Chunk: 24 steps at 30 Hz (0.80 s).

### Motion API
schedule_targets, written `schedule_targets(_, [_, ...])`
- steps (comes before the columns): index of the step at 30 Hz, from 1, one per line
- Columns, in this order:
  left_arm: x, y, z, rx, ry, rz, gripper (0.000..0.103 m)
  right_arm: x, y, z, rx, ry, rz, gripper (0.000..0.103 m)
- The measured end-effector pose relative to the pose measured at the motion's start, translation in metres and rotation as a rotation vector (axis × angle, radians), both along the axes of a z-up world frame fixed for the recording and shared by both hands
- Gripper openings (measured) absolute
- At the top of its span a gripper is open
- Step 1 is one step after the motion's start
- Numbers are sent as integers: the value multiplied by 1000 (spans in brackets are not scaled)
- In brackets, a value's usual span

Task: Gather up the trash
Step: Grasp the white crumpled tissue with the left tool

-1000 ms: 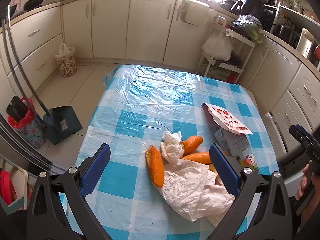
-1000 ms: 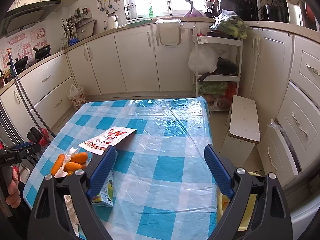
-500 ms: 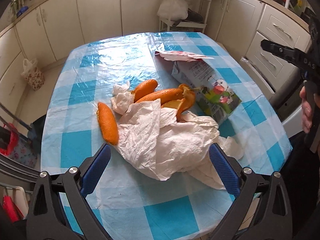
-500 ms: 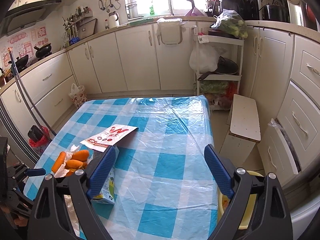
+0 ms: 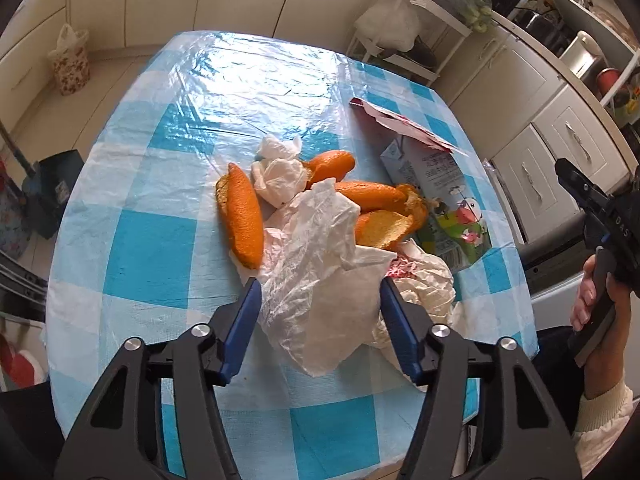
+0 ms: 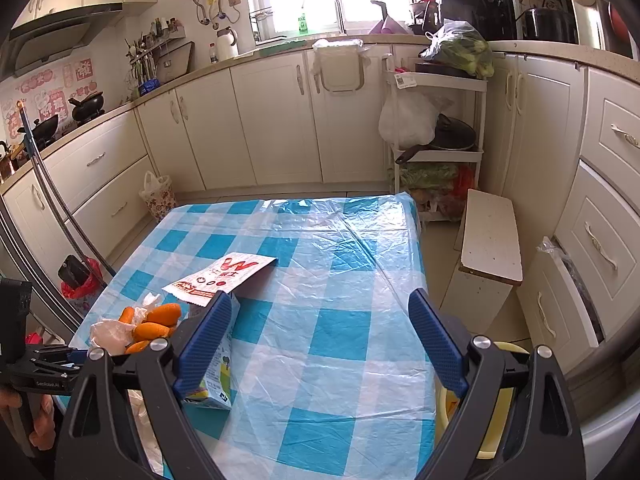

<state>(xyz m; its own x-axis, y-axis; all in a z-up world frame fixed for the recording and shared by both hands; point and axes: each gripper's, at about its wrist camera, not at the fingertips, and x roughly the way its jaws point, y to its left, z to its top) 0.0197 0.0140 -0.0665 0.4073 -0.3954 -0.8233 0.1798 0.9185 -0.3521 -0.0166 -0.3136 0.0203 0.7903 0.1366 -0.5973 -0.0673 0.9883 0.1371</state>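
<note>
Trash pile sits near table (image 5: 168, 248) edge: white plastic bag (image 5: 320, 272), orange peels (image 5: 242, 216), crumpled tissue (image 5: 280, 176), drink carton (image 5: 444, 208), red-white wrapper (image 6: 222, 278) with big "W" resting on carton top. Left hand-held gripper (image 5: 320, 300) jaws just been closing, bag between them, pads right at its sides, grip unclear. Right hand-held gripper (image 6: 320, 344) spread wide, empty over checkered cloth. Yellow bin (image 6: 496, 400) just beside table edge.

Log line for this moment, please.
phase: grasping trash | left claw: closing around plastic bag, pads at its sides | right claw: open, empty, over table
</note>
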Motion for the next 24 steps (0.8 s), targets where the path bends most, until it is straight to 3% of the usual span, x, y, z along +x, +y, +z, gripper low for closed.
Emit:
schedule_targets(4, [2,7,-4,-14,35,26,13,1,1,0,-5,5,7,86])
schedule_targets(6, [3,10,-3,-17,32,34,9,1,3,0,-6,5,12,86])
schedule_targets(10, [0,15,12,-12,-20,47,7,0,6,2,0,-8,40,86])
schedule_targets(15, [0,19,22,72,-68,96,8,-2,16,2,2,-19,109,86])
schedule_targets(21, [7,25,8,109,-17,126,8,-6,47,2,110,1,359,86])
schedule_targets(24, [10,27,2,88,5,134,10,-3,75,-9,178,83,508,76])
